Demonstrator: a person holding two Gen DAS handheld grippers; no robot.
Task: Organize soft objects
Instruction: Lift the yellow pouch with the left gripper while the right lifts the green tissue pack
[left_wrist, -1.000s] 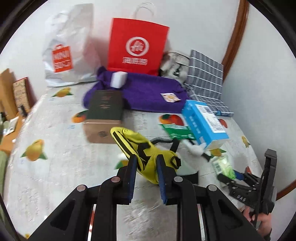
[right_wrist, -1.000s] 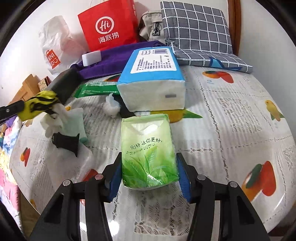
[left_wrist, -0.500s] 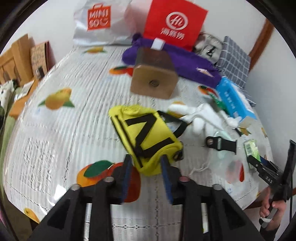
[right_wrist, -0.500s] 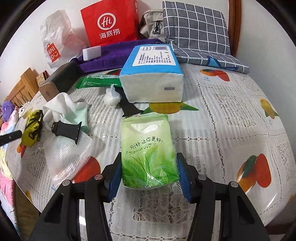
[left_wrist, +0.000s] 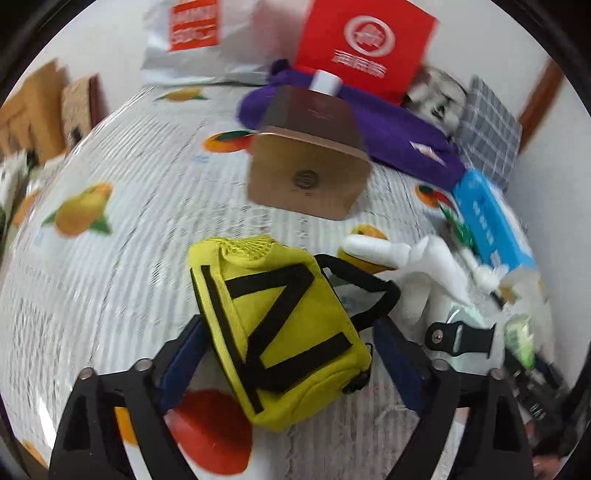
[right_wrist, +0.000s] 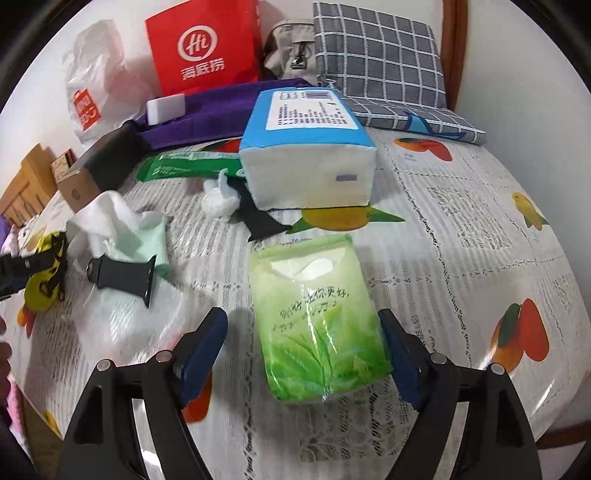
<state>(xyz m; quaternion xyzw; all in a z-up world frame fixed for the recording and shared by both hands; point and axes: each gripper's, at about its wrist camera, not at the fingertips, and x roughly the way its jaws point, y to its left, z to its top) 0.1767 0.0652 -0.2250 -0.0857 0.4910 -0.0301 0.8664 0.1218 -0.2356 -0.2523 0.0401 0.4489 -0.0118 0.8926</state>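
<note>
A yellow pouch with black straps (left_wrist: 280, 325) lies on the fruit-print tablecloth (left_wrist: 122, 236) between the spread jaws of my left gripper (left_wrist: 290, 354), which is open and no longer grips it. A green tissue pack (right_wrist: 317, 317) lies on the cloth between the spread jaws of my right gripper (right_wrist: 304, 350), also open, with gaps on both sides. The pouch shows small at the left of the right wrist view (right_wrist: 44, 273). A white cloth (right_wrist: 110, 221) with a pale green piece and a black strap (right_wrist: 122, 275) lies between the two.
A large blue tissue pack (right_wrist: 306, 147) stands behind the green pack. A brown box (left_wrist: 310, 162), purple cloth (left_wrist: 402, 144), red bag (right_wrist: 203, 44), white plastic bag (left_wrist: 192, 37) and checked cushion (right_wrist: 380, 62) line the far side. A green wrapper (right_wrist: 184, 166) lies nearby.
Both grippers have opened: the left let go of the yellow pouch after setting it down on the cloth, and the right released the green tissue pack, which now sits slightly tilted.
</note>
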